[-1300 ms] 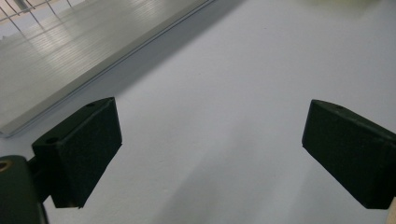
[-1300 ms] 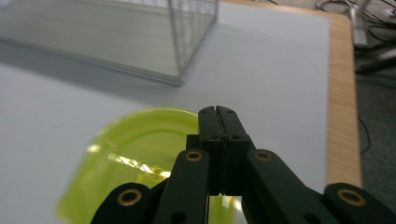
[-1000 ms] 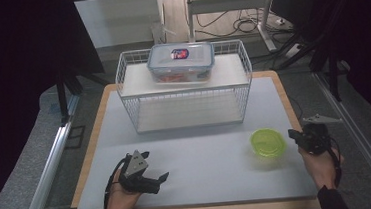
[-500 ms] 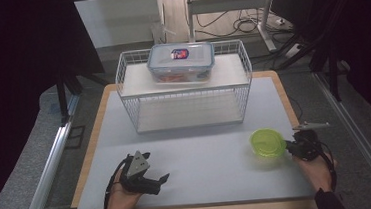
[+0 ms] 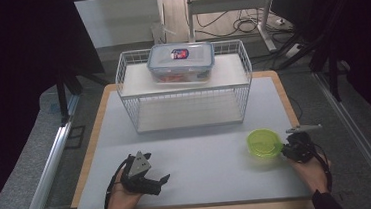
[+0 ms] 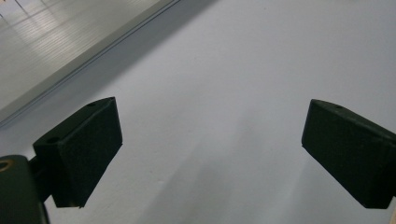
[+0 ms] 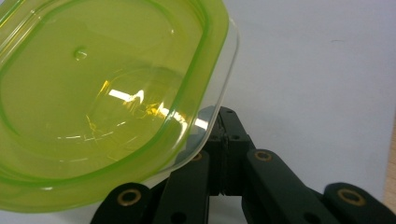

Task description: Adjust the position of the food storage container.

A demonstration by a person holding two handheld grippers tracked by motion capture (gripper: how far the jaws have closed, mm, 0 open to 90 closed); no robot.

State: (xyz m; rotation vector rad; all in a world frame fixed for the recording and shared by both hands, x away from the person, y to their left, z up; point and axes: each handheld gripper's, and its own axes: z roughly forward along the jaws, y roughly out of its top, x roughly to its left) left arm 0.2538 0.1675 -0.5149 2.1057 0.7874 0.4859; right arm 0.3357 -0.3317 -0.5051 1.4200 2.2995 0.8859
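Right hand (image 5: 311, 172) enters from the bottom right of the high view, forearm angled up and slightly left, right claw (image 5: 283, 150) pointing left at the lid (image 5: 264, 143). In the right gripper view the claw (image 7: 223, 140) has its jaws pressed together on the clear outer rim of the lid (image 7: 107, 98), at the edge nearest the hand. Pinch point sits under the rim, partly hidden by it.

Left hand (image 5: 123, 194) enters from the bottom left, palm under the left claw (image 5: 163, 179), which lies low over the bench (image 5: 204, 175) and points right, toward mid-bench. Grey three-cornered plate on top faces up. In the left gripper view the jaws stand wide apart with bare bench surface (image 6: 210, 93) between them, holding nothing.

Lid: green, translucent, rounded, near the right front of the bench, just left of the right claw. Seen from above it looks nearly round; no long axis to tell. Whether it lies flat or is tipped up at the pinched edge, cannot tell. No writing readable on it.

Behind, well apart from both hands: white wire rack (image 5: 185, 92) at mid-bench back, a clear box (image 5: 180, 62) with a blue-trimmed lid on its top shelf. Box carries a small red and dark label; text too small to read.
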